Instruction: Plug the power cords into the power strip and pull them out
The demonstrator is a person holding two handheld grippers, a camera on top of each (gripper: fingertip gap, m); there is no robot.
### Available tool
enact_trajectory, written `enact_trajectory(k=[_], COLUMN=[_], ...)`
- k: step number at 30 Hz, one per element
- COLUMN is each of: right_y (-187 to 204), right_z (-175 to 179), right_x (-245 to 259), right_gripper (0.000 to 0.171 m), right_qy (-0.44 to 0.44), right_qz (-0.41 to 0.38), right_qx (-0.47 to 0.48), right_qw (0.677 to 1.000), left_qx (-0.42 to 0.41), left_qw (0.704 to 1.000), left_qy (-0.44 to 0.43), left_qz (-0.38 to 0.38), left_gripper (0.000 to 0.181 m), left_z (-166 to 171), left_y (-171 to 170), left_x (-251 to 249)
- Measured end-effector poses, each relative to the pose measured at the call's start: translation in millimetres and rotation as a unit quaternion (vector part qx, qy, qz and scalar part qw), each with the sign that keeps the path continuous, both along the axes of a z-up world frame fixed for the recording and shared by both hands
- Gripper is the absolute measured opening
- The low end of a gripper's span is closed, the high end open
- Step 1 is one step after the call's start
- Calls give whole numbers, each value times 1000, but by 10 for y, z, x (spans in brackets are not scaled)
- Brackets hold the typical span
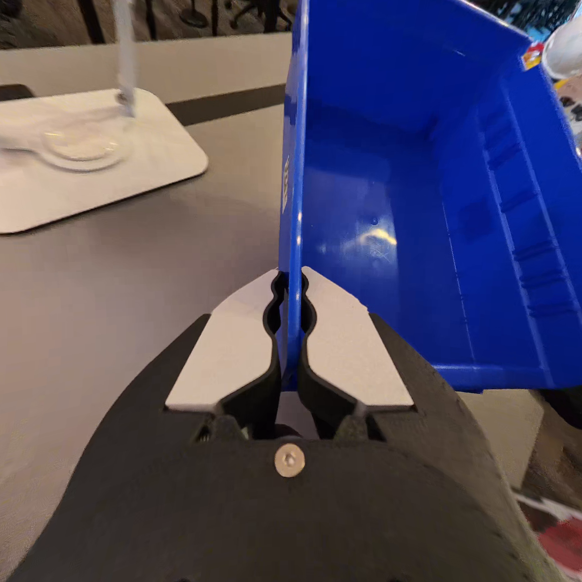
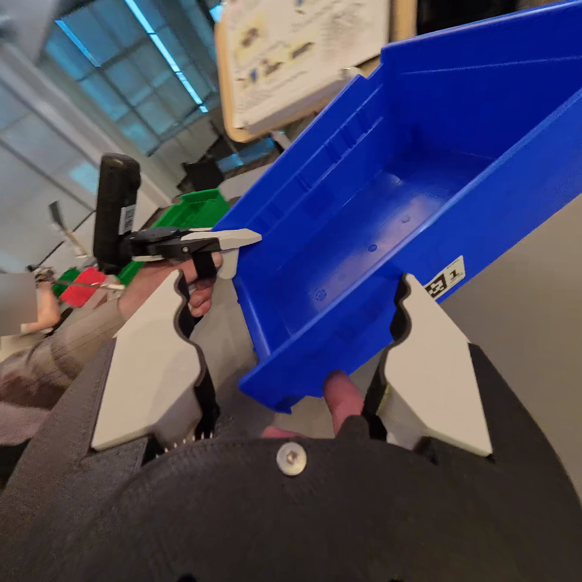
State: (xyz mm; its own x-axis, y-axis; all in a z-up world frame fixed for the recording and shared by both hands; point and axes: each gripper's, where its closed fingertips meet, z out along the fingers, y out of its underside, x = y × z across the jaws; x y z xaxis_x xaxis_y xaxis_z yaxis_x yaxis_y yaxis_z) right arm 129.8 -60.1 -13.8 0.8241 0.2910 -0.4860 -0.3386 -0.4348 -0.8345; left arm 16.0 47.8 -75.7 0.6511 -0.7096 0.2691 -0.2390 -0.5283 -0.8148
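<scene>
An empty blue plastic bin is held tilted above the grey table. My left gripper is shut on the bin's side wall. In the right wrist view the bin fills the middle, and the left gripper pinches its left wall there. My right gripper is open, its fingers either side of the bin's near end without gripping it. A person's finger presses under the bin's near edge. No power cords or power strip show in either view.
A white flat lamp base with a thin post stands on the grey table at the left. Green bins and a red object lie farther off. A board with papers stands behind.
</scene>
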Motion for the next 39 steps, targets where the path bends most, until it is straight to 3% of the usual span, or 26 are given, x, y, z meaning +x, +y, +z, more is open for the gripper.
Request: enact_trajectory(k=[4, 12, 14, 17, 22, 26, 30, 36, 39], right_y=[171, 436, 507, 602, 770, 900, 1085, 1390, 1479], right_z=[-415, -848, -862, -904, -986, -1020, -1028, -1030, -1038], right_x=[579, 1522, 1729, 2091, 2740, 3212, 3583, 3983, 4105], right_gripper=[139, 118, 109, 94, 60, 29, 6, 3, 14], right_qy=[-40, -100, -109, -153, -243, -275, -302, -336, -356], right_qz=[-64, -100, -100, -106, -122, -117, -110, -101, -102], right_qx=[-51, -106, -111, -127, -139, -153, -152, -159, -164], right_qw=[996, 984, 983, 974, 952, 942, 935, 923, 914], left_qx=[-42, -69, -89, -100, -164, -225, -236, -239, -242], left_qw=[999, 996, 994, 990, 976, 956, 953, 953, 949], left_qy=[12, -5, -18, -20, -94, -157, -162, -161, -175], left_qz=[-23, -54, -65, -93, -109, -103, -103, -89, -104], left_gripper=[9, 29, 44, 54, 73, 69, 66, 63, 67], left_z=[-313, -514, -507, -484, -380, -335, -377, -397, -365], left_y=[31, 35, -39, -175, -390, -484, -479, -241, -117], left_x=[685, 1522, 1682, 1917, 2367, 2643, 2932, 3331, 3441])
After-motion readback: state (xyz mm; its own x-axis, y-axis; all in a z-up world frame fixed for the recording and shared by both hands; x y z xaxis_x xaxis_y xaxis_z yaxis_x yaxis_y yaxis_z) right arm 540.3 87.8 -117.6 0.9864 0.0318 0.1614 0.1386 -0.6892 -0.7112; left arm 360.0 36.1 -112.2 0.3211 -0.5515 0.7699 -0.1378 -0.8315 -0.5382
